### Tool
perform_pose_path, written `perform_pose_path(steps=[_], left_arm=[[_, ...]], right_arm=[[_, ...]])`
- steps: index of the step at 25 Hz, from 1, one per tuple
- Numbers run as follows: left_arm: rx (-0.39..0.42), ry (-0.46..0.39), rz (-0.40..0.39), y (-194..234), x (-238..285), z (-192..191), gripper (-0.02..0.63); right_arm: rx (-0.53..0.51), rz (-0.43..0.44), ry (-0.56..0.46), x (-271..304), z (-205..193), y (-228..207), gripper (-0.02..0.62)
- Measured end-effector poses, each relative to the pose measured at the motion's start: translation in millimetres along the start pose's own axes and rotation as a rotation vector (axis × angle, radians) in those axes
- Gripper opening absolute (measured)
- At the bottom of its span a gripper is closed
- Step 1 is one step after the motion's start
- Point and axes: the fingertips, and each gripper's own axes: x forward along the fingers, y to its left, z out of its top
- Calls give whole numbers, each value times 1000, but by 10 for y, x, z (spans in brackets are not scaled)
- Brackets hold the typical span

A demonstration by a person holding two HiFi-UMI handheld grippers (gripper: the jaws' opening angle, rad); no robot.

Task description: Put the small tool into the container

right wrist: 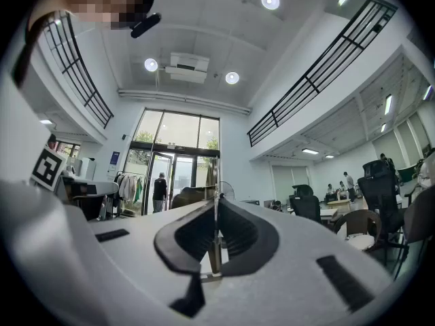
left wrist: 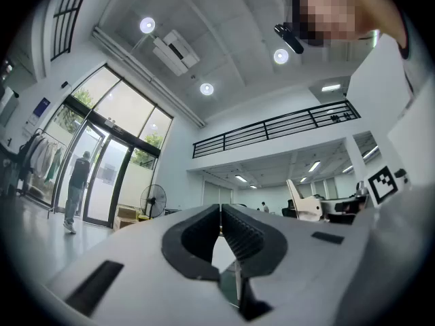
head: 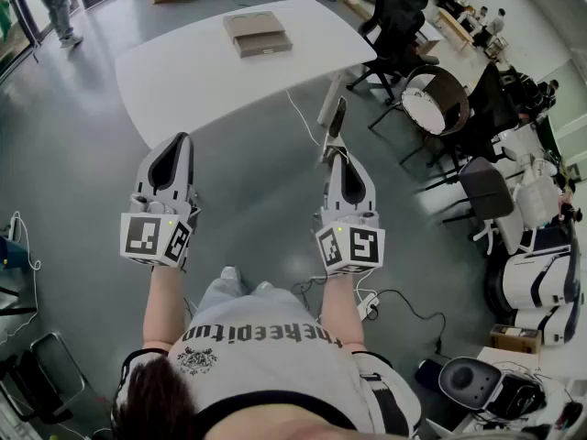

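Tool (head: 337, 115), one, in right gripper (head: 333, 145) jaws

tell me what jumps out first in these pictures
Nearest the camera, a person holds out two tongs over the grey floor: the left tongs and the right tongs, both shut. Ahead of them stands a white table with a flat brown box on it. Black office chairs crowd the right side.
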Motion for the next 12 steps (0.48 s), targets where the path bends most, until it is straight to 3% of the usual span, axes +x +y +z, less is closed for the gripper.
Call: perform_pose_path(steps=[12], left_arm=[[-4,5,-8,-37,-60,-36,12]], right_arm=[[-5,6,-5,-44,-5,51,2]])
